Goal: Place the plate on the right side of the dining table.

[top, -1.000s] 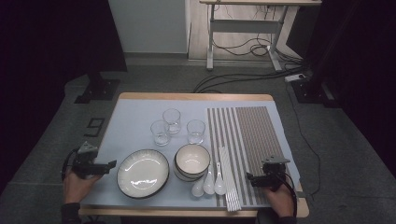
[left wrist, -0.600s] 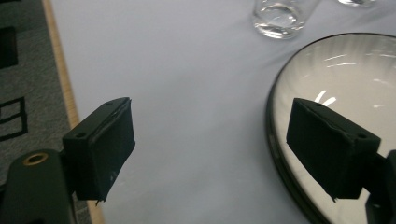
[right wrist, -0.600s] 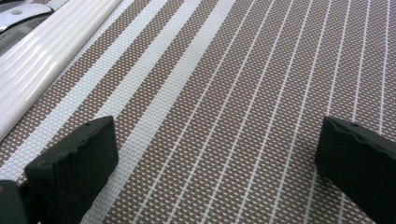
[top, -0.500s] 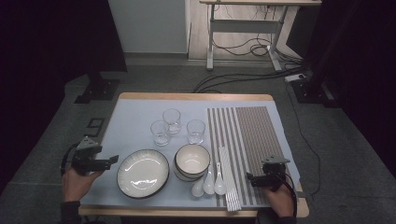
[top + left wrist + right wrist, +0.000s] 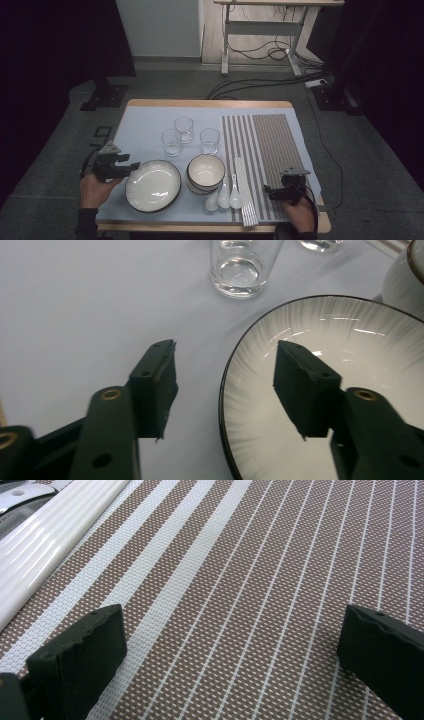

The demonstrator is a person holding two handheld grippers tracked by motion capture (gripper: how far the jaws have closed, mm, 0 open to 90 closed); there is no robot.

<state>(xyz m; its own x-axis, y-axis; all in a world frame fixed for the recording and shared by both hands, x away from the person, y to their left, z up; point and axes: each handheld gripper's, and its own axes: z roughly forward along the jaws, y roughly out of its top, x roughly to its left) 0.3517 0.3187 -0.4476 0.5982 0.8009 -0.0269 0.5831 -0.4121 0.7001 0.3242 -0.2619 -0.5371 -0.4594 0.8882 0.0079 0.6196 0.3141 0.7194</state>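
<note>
the left gripper (image 5: 131,167) sits at the left rim of the white plate (image 5: 153,185), which lies on the pale blue cloth (image 5: 145,125) near the table's front edge. seen along its own jaws, the left gripper (image 5: 225,390) straddles the plate (image 5: 350,365) rim: one jaw is over the cloth (image 5: 75,300), the other over the plate's ribbed inside. the jaws have just been closing, with the dark rim between them, but the pads do not press on it. a bowl (image 5: 206,173) stands just right of the plate, three spoons (image 5: 223,196) in front of it and three glasses (image 5: 184,135) behind.

the right gripper (image 5: 268,192) rests well apart on the striped mat (image 5: 270,140). its jaws stand wide and released, with bare weave between them and the white chopsticks (image 5: 55,530) off to one side.
</note>
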